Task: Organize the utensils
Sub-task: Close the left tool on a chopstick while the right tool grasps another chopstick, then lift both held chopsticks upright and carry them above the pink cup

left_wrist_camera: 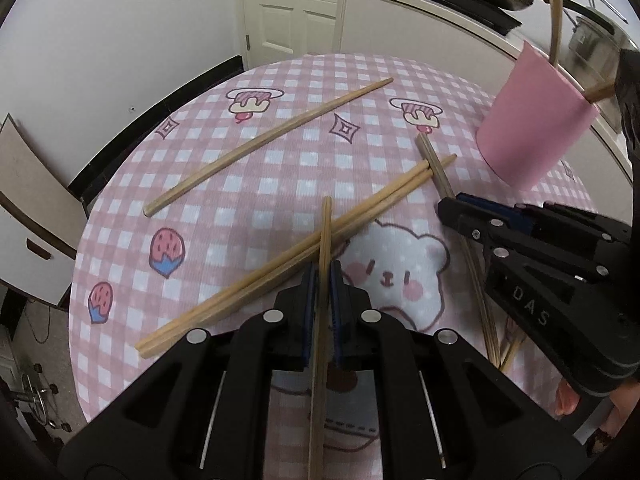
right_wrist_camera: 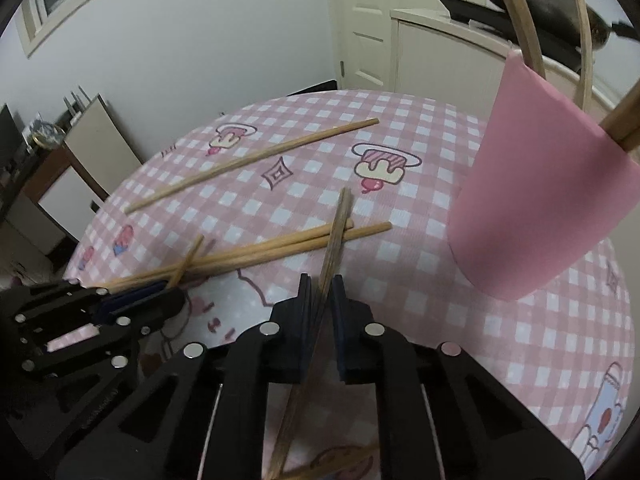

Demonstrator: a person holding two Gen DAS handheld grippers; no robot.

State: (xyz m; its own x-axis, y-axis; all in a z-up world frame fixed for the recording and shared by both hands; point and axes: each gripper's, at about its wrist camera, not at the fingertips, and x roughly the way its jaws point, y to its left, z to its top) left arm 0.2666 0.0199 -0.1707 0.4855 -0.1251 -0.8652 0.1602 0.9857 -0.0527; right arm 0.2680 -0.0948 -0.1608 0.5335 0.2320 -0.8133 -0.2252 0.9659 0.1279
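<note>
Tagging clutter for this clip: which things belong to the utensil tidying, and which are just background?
Job: chopstick in left gripper; darker chopstick in right gripper; pair; lone chopstick; pink cup.

Background: wok; door; steel pot.

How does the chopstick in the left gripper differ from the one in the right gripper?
The left chopstick is pale tan; the right chopstick is darker and greyish. The left chopstick's far end sits above the middle of the crossed pair; the right chopstick crosses that pair near its far tips. Both are clamped in shut grippers, left gripper and right gripper, and point toward the far side of the table.
</note>
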